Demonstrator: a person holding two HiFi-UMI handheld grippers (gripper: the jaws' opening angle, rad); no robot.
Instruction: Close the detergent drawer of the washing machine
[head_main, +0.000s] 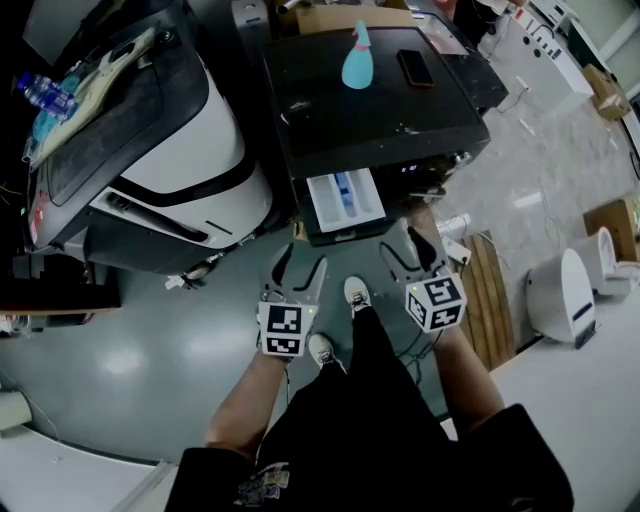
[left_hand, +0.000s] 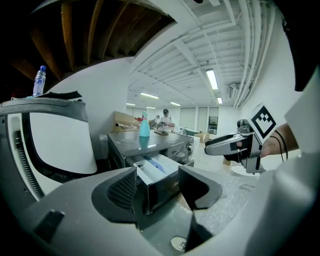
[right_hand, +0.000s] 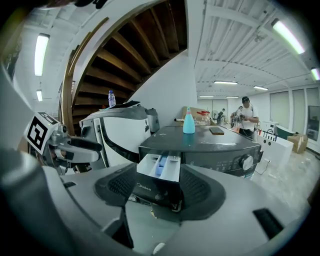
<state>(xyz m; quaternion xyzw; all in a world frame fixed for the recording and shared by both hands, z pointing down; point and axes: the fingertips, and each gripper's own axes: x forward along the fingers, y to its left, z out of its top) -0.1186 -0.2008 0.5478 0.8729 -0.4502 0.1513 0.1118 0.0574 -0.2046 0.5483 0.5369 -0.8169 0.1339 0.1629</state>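
Observation:
The dark washing machine (head_main: 380, 110) stands ahead of me with its detergent drawer (head_main: 345, 200) pulled out, white inside with a blue insert. My left gripper (head_main: 300, 266) is open, just short of the drawer's front and slightly to its left. My right gripper (head_main: 412, 250) is open too, off the drawer's right corner, below the control panel. In the left gripper view the drawer (left_hand: 156, 172) shows beyond the open left gripper (left_hand: 160, 189), with the right gripper (left_hand: 227, 145) to the side. In the right gripper view the drawer (right_hand: 159, 170) is framed by the open right gripper (right_hand: 160, 194). Neither gripper holds anything.
A teal spray bottle (head_main: 357, 58) and a phone (head_main: 415, 68) rest on the washer's top. A white and black machine (head_main: 160, 150) stands close on the left, with a water bottle (head_main: 45, 92) on it. A wooden pallet (head_main: 487, 300) and a white appliance (head_main: 565, 295) lie on the right.

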